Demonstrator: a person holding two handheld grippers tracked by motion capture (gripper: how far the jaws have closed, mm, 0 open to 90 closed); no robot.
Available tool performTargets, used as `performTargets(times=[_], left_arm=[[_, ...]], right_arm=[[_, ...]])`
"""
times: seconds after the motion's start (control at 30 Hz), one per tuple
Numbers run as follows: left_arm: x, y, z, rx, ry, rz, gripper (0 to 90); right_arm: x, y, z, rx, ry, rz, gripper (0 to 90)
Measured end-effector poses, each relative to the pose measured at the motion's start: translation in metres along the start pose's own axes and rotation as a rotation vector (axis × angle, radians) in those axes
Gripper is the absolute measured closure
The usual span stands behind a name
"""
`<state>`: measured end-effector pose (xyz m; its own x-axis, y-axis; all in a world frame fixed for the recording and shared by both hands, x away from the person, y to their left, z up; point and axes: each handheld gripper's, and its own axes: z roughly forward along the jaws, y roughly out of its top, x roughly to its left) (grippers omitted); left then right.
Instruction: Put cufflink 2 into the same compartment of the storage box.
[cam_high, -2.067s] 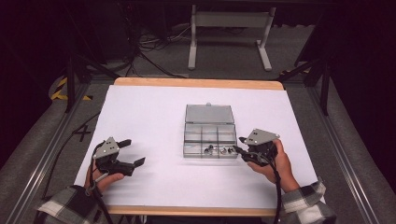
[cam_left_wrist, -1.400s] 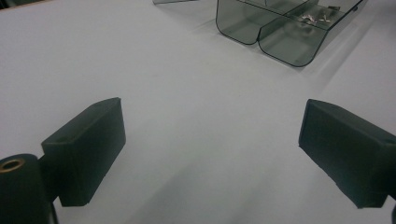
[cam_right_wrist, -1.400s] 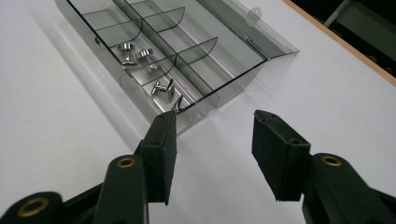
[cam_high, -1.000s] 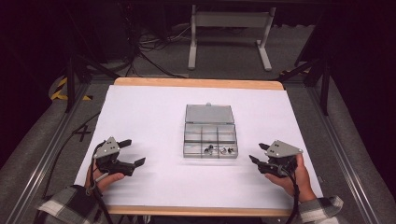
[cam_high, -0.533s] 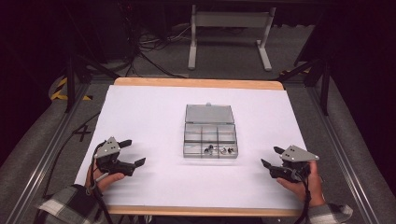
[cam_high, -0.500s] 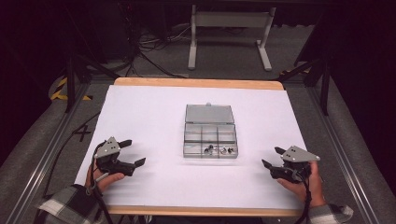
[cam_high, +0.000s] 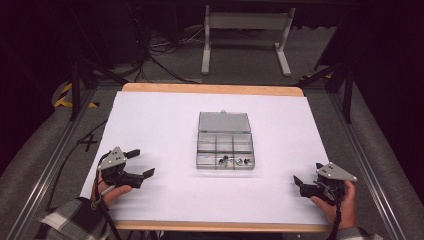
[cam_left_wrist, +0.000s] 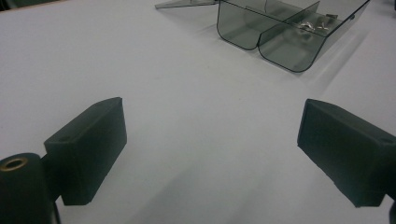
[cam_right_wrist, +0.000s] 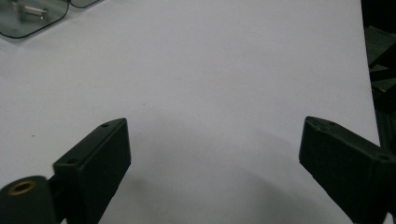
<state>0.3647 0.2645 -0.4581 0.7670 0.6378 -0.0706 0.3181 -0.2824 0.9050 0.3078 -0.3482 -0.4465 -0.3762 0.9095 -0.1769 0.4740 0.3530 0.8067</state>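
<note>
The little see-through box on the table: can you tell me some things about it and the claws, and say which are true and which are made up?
1. The see-through box has its lid open. True.
2. The small metal bits lie in the row of compartments farthest from the person. False: they lie in the row nearest the person.
3. The right claw is holding one of the metal bits. False: its jaws stand wide apart with nothing between them.
4. The left claw is open and empty. True.
5. Both claws touch the box. False: each sits well off to its own side of the white table, apart from the box.
</note>
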Motion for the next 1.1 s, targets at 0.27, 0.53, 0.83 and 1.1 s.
performTargets(times=[0.27, 0.53, 0.83, 1.1], left_arm=[[0.001, 0.0, -0.002, -0.011, -0.004, -0.008, 8.8], [0.001, -0.001, -0.002, -0.018, -0.012, -0.002, 8.7], [0.001, 0.0, -0.001, -0.004, -0.01, 0.009, 8.5], [0.0, 0.0, 0.0, 0.003, -0.007, 0.008, 8.4]], right_arm=[[-0.005, -0.003, -0.006, -0.071, 0.0, 0.048, 10.3], [-0.006, -0.005, -0.01, -0.111, -0.01, 0.067, 6.6], [-0.009, -0.008, -0.013, -0.151, -0.009, 0.099, 5.9], [-0.005, -0.008, -0.014, -0.152, -0.018, 0.064, 8.2]])
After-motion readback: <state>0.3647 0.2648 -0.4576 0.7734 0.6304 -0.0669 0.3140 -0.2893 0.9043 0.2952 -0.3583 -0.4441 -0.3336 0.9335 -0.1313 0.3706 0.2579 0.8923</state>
